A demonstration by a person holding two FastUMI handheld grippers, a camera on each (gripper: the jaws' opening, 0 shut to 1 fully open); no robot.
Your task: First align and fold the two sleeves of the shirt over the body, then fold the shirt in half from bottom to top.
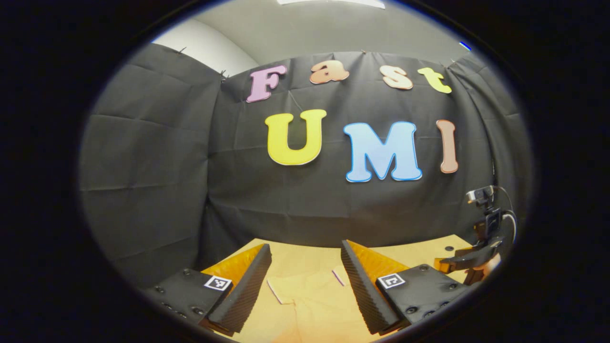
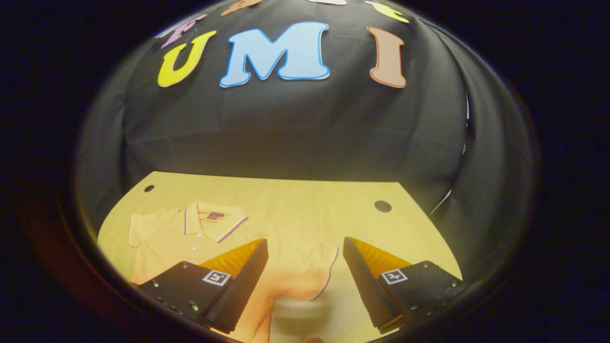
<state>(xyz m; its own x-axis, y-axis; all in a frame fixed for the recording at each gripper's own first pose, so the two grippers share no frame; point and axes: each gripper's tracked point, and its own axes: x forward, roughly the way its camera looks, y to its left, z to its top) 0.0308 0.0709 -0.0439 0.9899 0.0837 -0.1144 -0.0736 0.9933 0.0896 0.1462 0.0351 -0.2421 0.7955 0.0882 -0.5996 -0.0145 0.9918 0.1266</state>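
The shirt (image 2: 190, 238) lies flat on the wooden table (image 2: 295, 200), collar toward the far wall, and both sleeves are still spread out. The right gripper (image 2: 305, 267) hangs above one sleeve (image 2: 305, 276), its fingers released and holding nothing. The left gripper (image 1: 305, 274) is also spread wide above the shirt.

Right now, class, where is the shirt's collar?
In the right gripper view the collar lies on the wooden table, left of centre, beyond the right gripper's left finger; the shirt is spread flat, one sleeve between the open fingers.
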